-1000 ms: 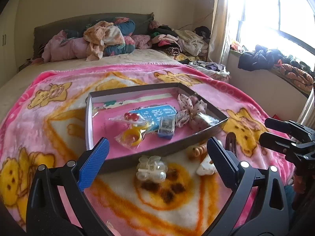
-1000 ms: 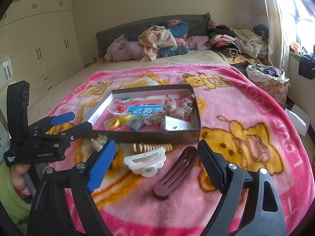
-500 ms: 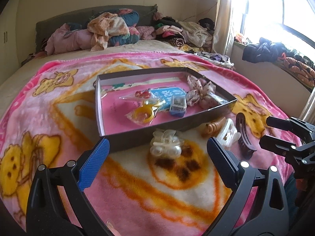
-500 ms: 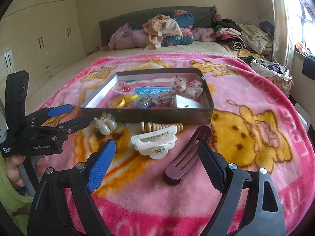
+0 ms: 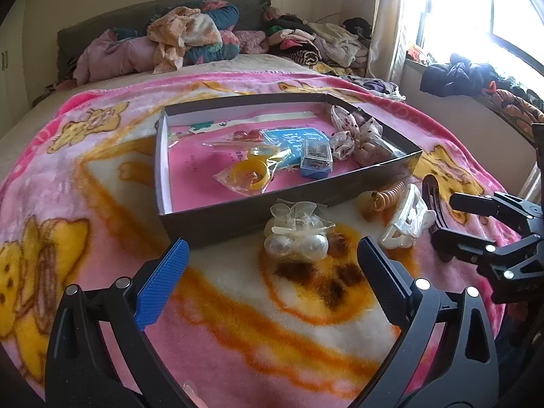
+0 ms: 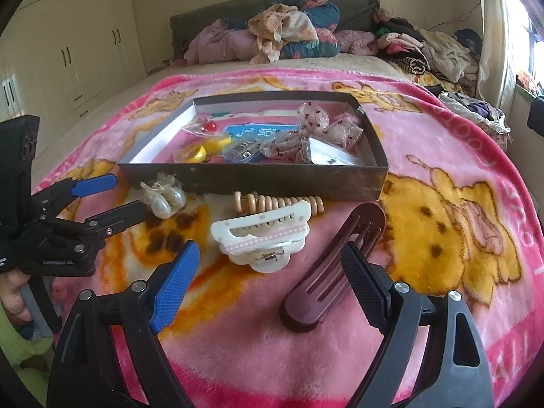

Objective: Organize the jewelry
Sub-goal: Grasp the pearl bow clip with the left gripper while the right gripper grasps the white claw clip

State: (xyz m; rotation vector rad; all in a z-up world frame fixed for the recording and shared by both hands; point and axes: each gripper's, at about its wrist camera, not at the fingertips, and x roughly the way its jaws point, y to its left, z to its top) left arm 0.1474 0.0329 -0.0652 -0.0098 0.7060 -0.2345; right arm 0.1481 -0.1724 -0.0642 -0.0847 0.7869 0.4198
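Since a second ago both grippers have come lower and closer to the blanket [image 6: 442, 156]; the clips in front of the box [image 6: 258, 180] appear larger in both views.

Left gripper [image 5: 272, 272]: tilted downward, jaws wide, nothing between the pads. The pearl clip [image 5: 295, 234] lies on the blanket just ahead of the fingertips, untouched. A hand [image 6: 13, 295] grips the handle at the left edge of the right view.

Right gripper [image 6: 268, 272]: tilted downward, jaws wide and unchanged, empty. The white claw clip [image 6: 261, 238] lies just beyond the gap; the maroon clip [image 6: 333, 265] lies beside the right finger, which overlaps it in the picture. Contact cannot be judged.

The beige coil [image 6: 278, 202] sits between the white claw clip and the box wall, partly hidden by the clip.

Inside the box: yellow ring in a bag [image 5: 248, 173], blue case [image 5: 316, 159], spotted bow [image 5: 353, 136]. Small contents of the clear packets are unreadable.
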